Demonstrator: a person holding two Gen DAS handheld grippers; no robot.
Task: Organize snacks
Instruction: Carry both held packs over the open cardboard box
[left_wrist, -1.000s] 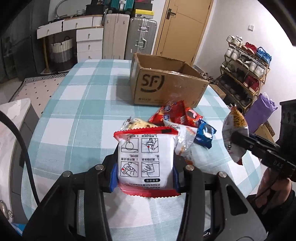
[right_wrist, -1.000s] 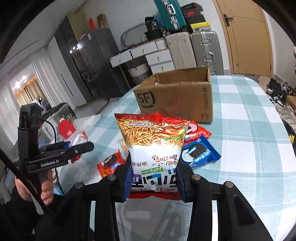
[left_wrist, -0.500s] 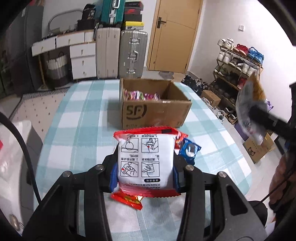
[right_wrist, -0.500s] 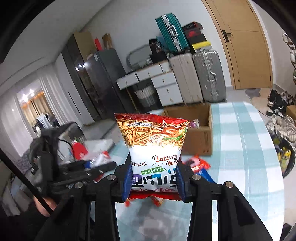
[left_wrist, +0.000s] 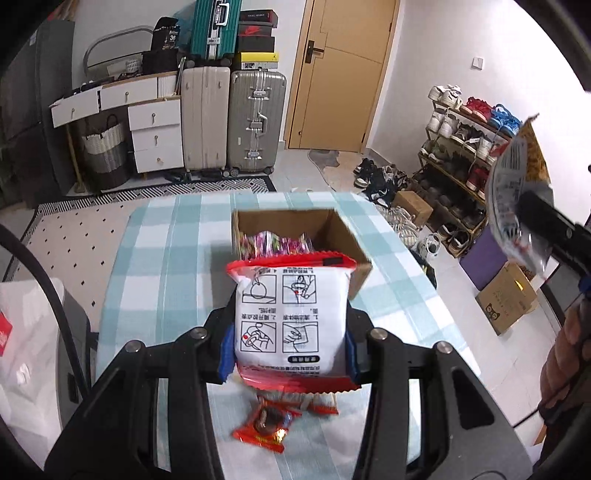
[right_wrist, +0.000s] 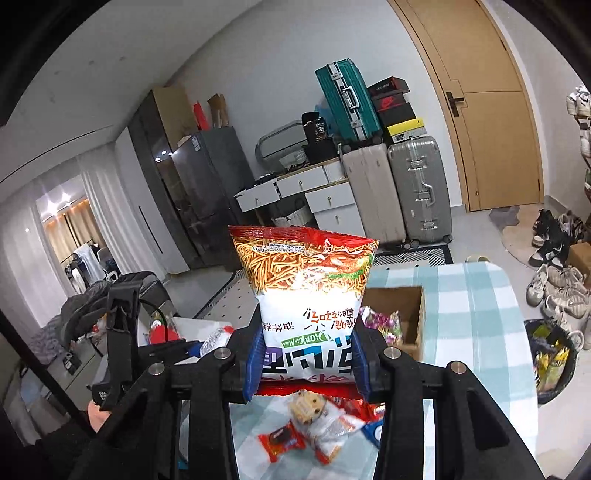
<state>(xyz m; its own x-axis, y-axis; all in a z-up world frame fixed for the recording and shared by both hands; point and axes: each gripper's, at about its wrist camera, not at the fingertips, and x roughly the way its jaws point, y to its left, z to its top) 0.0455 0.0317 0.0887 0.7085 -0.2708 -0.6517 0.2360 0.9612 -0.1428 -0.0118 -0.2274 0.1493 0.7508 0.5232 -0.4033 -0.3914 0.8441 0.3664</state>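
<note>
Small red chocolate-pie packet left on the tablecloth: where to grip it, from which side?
Come straight down on the small red packet and pinch across its narrower width at the puffed middle, not the crimped ends. It lies flat on the checked tablecloth, so a side approach gives the jaws no edge. Other wrappers crowd one side.

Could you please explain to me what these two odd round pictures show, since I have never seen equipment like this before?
There is no robot here: a person holds a hand-operated two-finger gripper in each hand, and a wide-angle camera on each one looks forward along its fingers. That explains the rounded edges.

The left-hand camera shows the left gripper clamped on a white packet with printed instruction drawings. The right-hand camera shows the right gripper clamped on a noodle snack bag.

Below both lies a table with a checked cloth. On it stands an open cardboard box that already holds some bright wrappers, and a few loose snack packets lie nearer the grippers.
</note>
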